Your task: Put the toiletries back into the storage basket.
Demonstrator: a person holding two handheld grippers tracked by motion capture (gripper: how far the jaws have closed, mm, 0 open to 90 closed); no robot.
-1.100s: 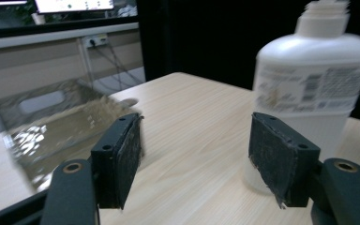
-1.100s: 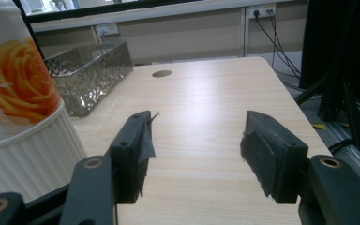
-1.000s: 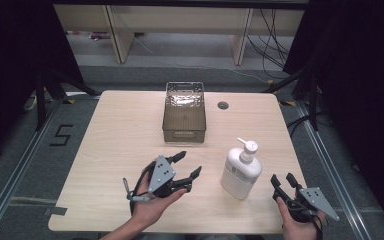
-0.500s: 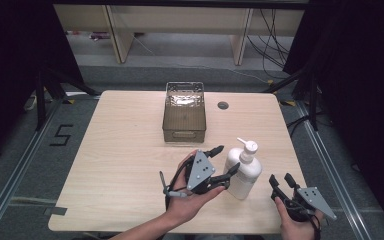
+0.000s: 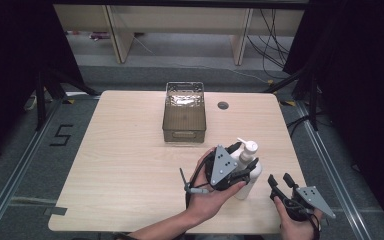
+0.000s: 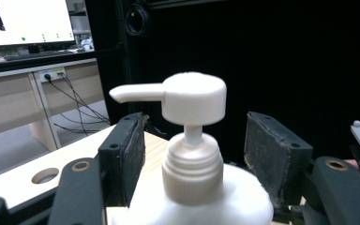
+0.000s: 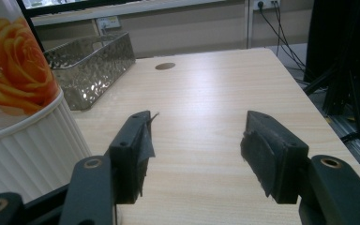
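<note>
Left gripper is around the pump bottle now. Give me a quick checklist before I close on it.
1. Pump bottle upright on the table: ok.
2. Bottle neck between the left gripper jaws: ok; the jaws have just been closing.
3. Pads pressing on the bottle: not ok; the left pad stands close to the collar, with a gap at the right pad.
4. Pump spout clear of the jaws: ok, it sits above them in the left gripper view.
5. Right gripper out of the way: ok, open beside the bottle, nothing between its jaws.
6. Basket clear of the work: ok, farther up the table.
</note>
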